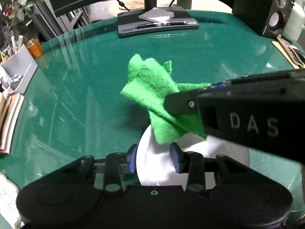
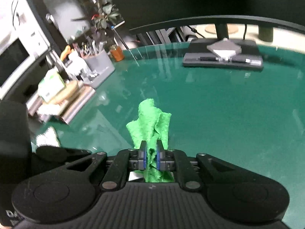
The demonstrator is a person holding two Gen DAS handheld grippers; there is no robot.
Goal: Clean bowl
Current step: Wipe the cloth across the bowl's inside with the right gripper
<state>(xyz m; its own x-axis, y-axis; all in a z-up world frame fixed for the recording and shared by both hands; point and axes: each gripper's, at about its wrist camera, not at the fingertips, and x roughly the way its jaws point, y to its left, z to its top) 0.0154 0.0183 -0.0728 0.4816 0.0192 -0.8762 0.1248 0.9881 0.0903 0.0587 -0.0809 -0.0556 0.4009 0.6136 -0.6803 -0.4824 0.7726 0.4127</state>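
A white bowl [image 1: 152, 171] stands tilted on edge over the green table, low in the left wrist view. My left gripper [image 1: 153, 158] is shut on its wall, one blue pad outside the rim and the other inside. A crumpled green cloth [image 1: 150, 87] hangs just above the bowl's upper rim. My right gripper [image 1: 187, 93] reaches in from the right and is shut on it. In the right wrist view the green cloth [image 2: 150, 126] sticks out forward between the pads of the right gripper [image 2: 151, 156], which pinch it tightly. The bowl's far side is hidden behind the cloth and the right gripper.
The glossy green table [image 1: 85, 95] stretches ahead. A monitor stand [image 1: 158, 24] with a notepad and pens sits at the back. A speaker [image 1: 276, 13] stands back right; a grey organizer [image 1: 19, 66], an amber jar [image 1: 35, 47] and books [image 1: 9, 122] line the left edge.
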